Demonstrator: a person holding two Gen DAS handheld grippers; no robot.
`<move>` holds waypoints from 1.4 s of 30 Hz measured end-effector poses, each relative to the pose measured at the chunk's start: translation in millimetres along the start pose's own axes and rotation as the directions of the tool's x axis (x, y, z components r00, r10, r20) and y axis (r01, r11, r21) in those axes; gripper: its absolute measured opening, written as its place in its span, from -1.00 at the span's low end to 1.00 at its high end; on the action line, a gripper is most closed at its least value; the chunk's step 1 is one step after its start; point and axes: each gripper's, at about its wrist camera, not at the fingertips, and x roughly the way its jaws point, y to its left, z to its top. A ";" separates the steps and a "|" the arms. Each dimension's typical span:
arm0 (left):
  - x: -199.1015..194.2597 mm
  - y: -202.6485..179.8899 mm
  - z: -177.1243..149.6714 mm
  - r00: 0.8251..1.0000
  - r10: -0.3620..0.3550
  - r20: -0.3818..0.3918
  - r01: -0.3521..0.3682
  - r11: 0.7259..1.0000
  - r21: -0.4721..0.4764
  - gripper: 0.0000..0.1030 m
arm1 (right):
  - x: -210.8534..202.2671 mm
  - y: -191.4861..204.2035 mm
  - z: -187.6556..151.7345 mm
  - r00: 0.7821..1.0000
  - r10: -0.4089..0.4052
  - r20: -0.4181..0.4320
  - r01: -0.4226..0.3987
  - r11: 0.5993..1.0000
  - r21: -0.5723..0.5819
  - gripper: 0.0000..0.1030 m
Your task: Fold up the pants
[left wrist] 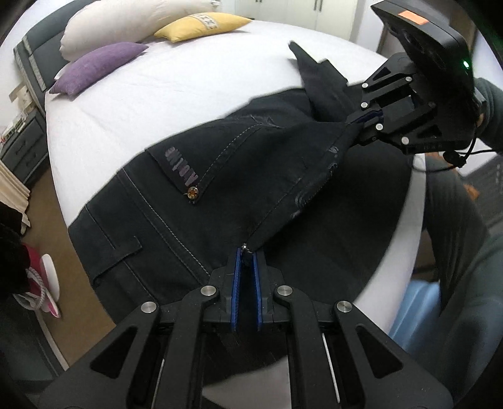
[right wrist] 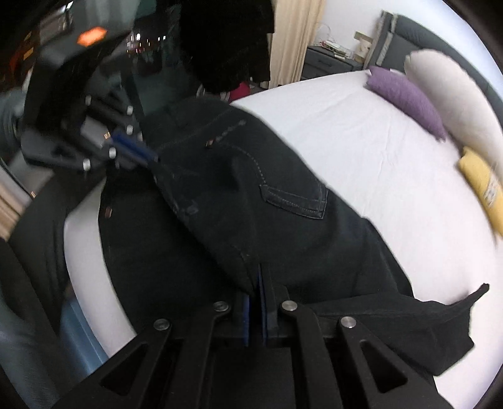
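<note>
Black jeans (left wrist: pixel 220 176) with pale stitching and a back pocket lie across the white bed (left wrist: pixel 157 91). My left gripper (left wrist: pixel 246 251) is shut on the edge of the jeans near a zip pull, lifting a fold of cloth. My right gripper (left wrist: pixel 352 124) is shut on the same raised edge further along, and a leg end (left wrist: pixel 314 75) flops past it. In the right wrist view my right gripper (right wrist: pixel 256 277) pinches the dark cloth, the left gripper (right wrist: pixel 151 157) holds the far end of the fold, and the jeans (right wrist: pixel 283 201) spread between them.
Purple (left wrist: pixel 97 67), yellow (left wrist: pixel 201 26) and white (left wrist: pixel 132 22) pillows lie at the head of the bed. A dark bedside cabinet (left wrist: pixel 22 148) stands by the bed. A person's dark sleeve (left wrist: pixel 490 107) and legs are at the bed's near edge. A blue object (left wrist: pixel 415 314) sits on the floor.
</note>
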 end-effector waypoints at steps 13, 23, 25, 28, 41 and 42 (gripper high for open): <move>12.0 -32.2 -17.2 0.999 -0.018 -0.041 0.022 0.994 0.105 -0.87 | 38.2 46.6 7.6 0.990 -0.136 -0.039 0.134 0.990 -0.049 -0.87; 18.6 -30.0 -27.5 0.999 -0.013 -0.048 0.018 0.994 0.106 -0.86 | 53.3 65.5 8.7 0.979 -0.194 -0.070 0.190 0.980 -0.055 -0.87; 22.5 -29.1 -30.0 0.999 -0.010 -0.040 0.014 0.996 0.093 -0.85 | 58.5 73.5 1.0 0.976 -0.203 -0.076 0.200 0.979 -0.039 -0.87; 22.9 -30.1 -33.8 0.999 0.001 -0.032 0.002 0.996 0.088 -0.82 | 59.4 80.6 -4.0 0.973 -0.226 -0.054 0.225 0.974 -0.036 -0.85; -37.3 -22.5 -21.1 0.999 -0.005 0.045 0.006 1.000 -0.029 -0.82 | 59.1 86.9 -3.2 0.964 -0.261 -0.042 0.263 0.964 0.035 -0.75; -35.2 -27.5 -12.8 0.998 -0.008 0.057 0.010 0.999 -0.030 -0.82 | 56.5 84.9 -2.3 0.968 -0.249 -0.039 0.251 0.966 0.061 -0.71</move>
